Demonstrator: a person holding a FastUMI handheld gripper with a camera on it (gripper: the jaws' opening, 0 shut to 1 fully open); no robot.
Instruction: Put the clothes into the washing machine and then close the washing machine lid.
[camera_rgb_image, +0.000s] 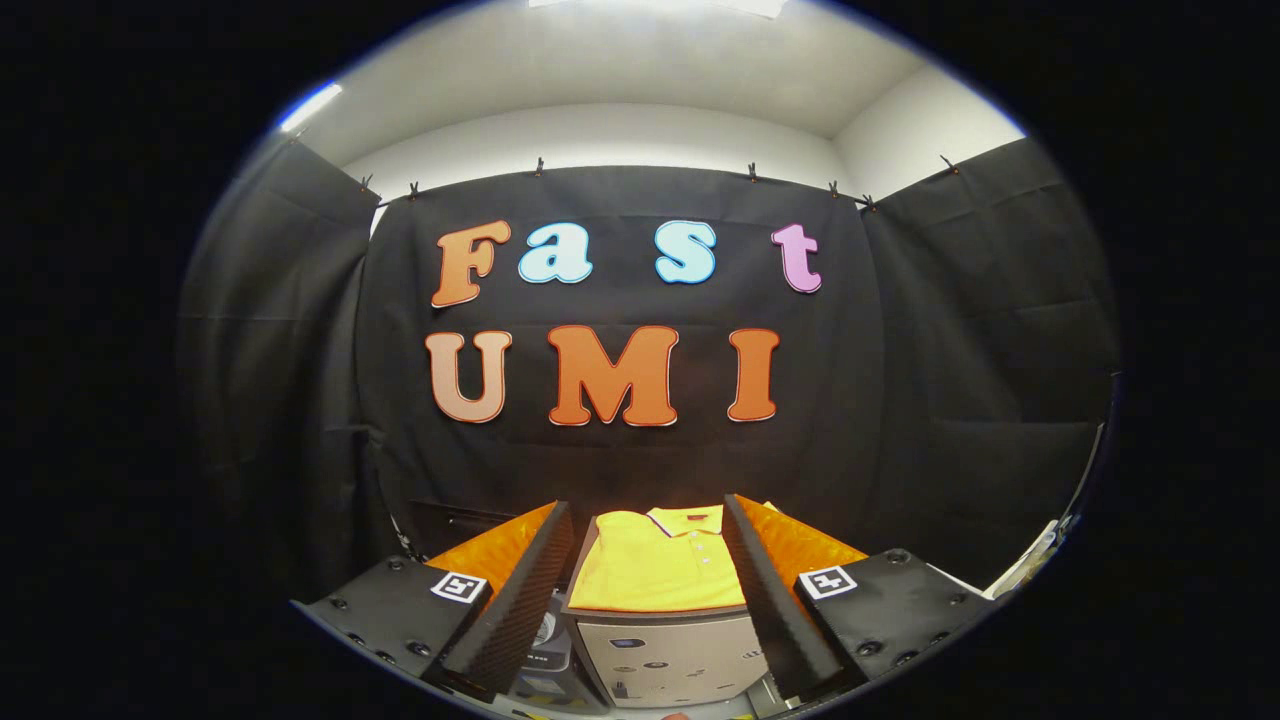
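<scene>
A folded yellow polo shirt (655, 572) lies flat on top of a small light-coloured boxy machine (670, 655), which I take to be the washing machine. Its front panel, with small marks on it, faces me below the shirt. My gripper (648, 512) stands open. Its two fingers (520, 590) flank the shirt on the left and right, spread a little wider than the cloth, and touch nothing. The shirt's collar points away from me, toward the black cloth wall. I cannot tell where the machine's lid is or how it stands.
Black cloth walls close the booth behind and on both sides. A dark object with a round part (545, 632) sits low beside the machine, under the left finger. Something pale (1025, 565) shows far off to the right.
</scene>
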